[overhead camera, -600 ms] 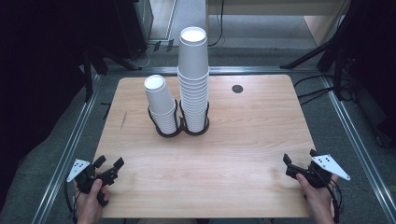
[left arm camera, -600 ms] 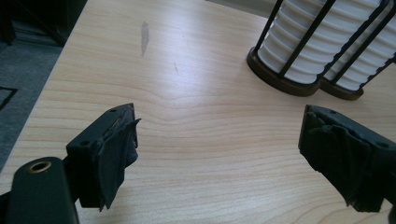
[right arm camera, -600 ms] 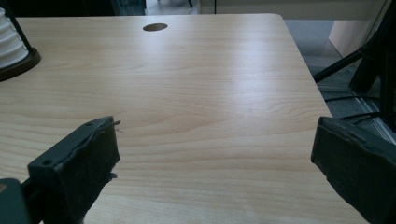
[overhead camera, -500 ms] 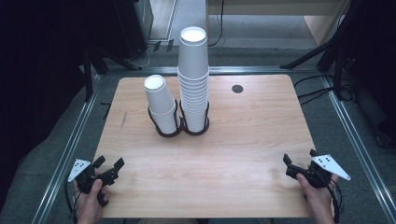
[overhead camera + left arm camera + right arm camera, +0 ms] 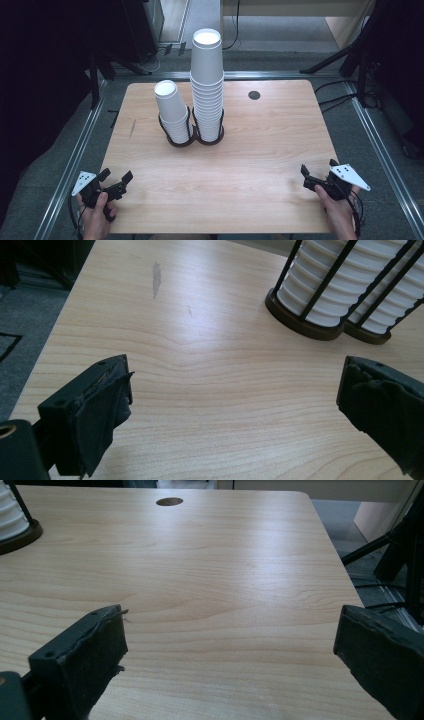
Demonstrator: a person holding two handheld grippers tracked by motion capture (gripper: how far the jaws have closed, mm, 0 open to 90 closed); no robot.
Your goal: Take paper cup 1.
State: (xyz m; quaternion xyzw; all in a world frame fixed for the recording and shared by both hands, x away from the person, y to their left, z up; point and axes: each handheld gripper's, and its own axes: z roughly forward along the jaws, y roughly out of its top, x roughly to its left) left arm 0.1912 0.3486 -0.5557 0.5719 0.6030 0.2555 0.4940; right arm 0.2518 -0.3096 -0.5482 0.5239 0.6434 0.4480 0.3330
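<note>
Two stacks of white paper cups stand in black wire holders near the middle of the wooden table [image 5: 260, 150]. The short stack [image 5: 172, 112] is on the left and the tall stack [image 5: 207, 85] on the right. Their ribbed lower parts and dark bases appear in the left gripper view as the short stack [image 5: 320, 285] and, behind it, the tall stack [image 5: 387, 310]. My left gripper [image 5: 116, 180] rests open at the front left corner, held by a hand. My right gripper [image 5: 306, 176] is open at the front right edge. Nothing lies between either pair of jaws.
A round cable hole [image 5: 254, 95] sits at the table's back right, also visible as the hole [image 5: 169, 501] in the right gripper view. Metal rails [image 5: 75, 160] run along both sides of the table. Dark stands and cables [image 5: 345, 60] lie on the floor behind.
</note>
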